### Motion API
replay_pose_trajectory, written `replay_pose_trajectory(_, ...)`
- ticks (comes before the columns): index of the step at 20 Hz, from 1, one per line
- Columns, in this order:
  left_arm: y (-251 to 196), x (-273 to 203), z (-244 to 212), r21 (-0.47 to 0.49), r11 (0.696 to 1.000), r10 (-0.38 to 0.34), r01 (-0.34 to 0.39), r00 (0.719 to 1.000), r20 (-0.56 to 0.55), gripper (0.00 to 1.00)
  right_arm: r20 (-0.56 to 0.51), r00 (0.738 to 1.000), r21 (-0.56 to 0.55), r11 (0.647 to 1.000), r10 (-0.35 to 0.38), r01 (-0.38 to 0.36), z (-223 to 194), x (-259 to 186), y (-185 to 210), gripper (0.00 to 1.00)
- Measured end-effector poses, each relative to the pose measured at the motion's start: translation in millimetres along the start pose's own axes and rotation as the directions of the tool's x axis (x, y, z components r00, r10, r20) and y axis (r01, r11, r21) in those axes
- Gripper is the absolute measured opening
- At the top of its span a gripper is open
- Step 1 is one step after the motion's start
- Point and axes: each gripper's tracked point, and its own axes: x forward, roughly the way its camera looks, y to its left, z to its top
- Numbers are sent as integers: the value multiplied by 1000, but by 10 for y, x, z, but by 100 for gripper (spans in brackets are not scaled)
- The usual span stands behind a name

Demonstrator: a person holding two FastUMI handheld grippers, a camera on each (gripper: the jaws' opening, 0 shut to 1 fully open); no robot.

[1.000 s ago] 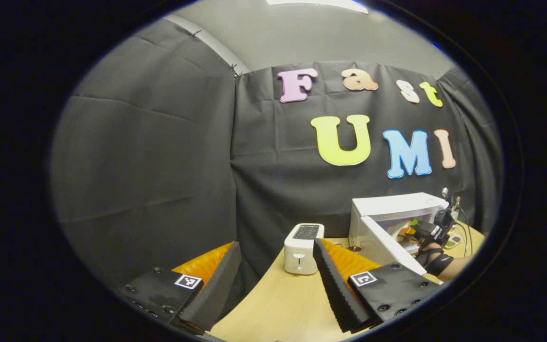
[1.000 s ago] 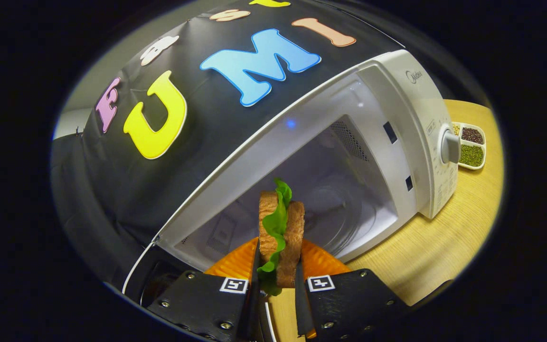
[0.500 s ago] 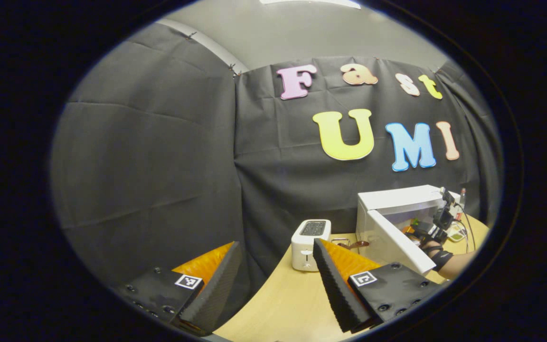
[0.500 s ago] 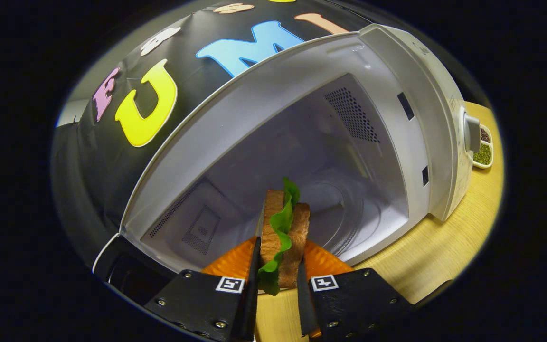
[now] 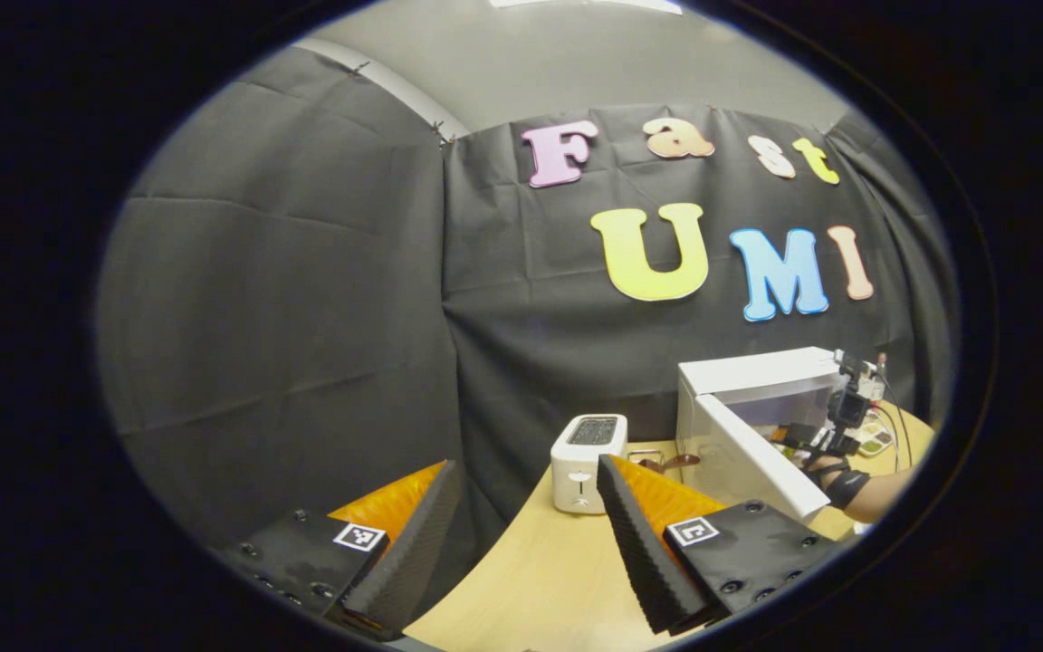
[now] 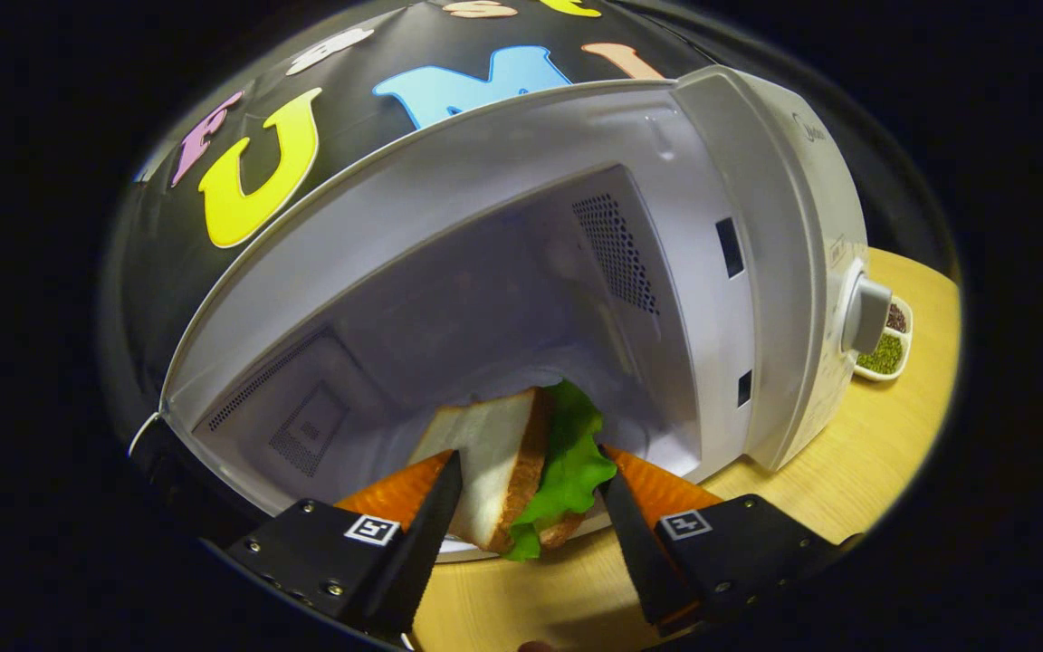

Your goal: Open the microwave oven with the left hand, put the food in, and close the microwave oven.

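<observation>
Right gripper view: the right gripper (image 6: 526,534) is spread wide, the sandwich (image 6: 521,466) tipped over between its fingers at the mouth of the open microwave (image 6: 666,235). Left gripper (image 5: 521,534) gapes empty above the table (image 5: 531,580), toaster (image 5: 587,450) ahead.

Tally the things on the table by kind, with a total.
White kitchen appliances: 2, the open white microwave oven and the white two-slot toaster.
Food: 1, the bread-and-lettuce sandwich.
Dishes: 1, the small white divided dish of grains.
Total: 4.
</observation>
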Motion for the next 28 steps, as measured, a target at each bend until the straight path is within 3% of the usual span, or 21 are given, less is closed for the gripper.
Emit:
replay_pose_trajectory(1,-19,-3,0,0,1000,-4,4,1000,3,94,23,1000,-29,1000,-1,2,76,-36,-11,98)
replay_pose_trajectory(4,-87,3,23,-16,1000,-14,14,1000,17,94,56,998,-95,995,32,-27,251,-281,15,98)
replay_pose_trajectory(5,-123,17,17,-26,999,-18,18,1000,22,100,61,997,-116,992,52,-45,303,-398,47,98)
replay_pose_trajectory(9,-238,31,-98,-52,998,-31,32,999,20,98,136,981,-238,966,135,-100,639,-1033,134,98)
replay_pose_trajectory(12,-317,42,-179,-60,998,-31,33,999,24,94,198,963,-268,955,185,-128,937,-1513,133,98)
replay_pose_trajectory(19,-454,-29,-420,-112,994,-17,17,1000,-3,100,276,924,-386,911,266,-147,1463,-2603,-197,98)
replay_pose_trajectory(23,-618,-25,-599,-115,993,-20,16,999,-32,100,281,916,-380,910,285,-166,1661,-3034,-386,98)
replay_pose_trajectory(26,-704,-20,-736,-116,993,-13,5,998,-64,79,305,909,-414,899,284,-142,1842,-3238,-603,97)
replay_pose_trajectory(28,-882,-40,-785,-135,990,-45,35,996,-77,61,320,906,-421,898,278,-127,1950,-3347,-763,98)
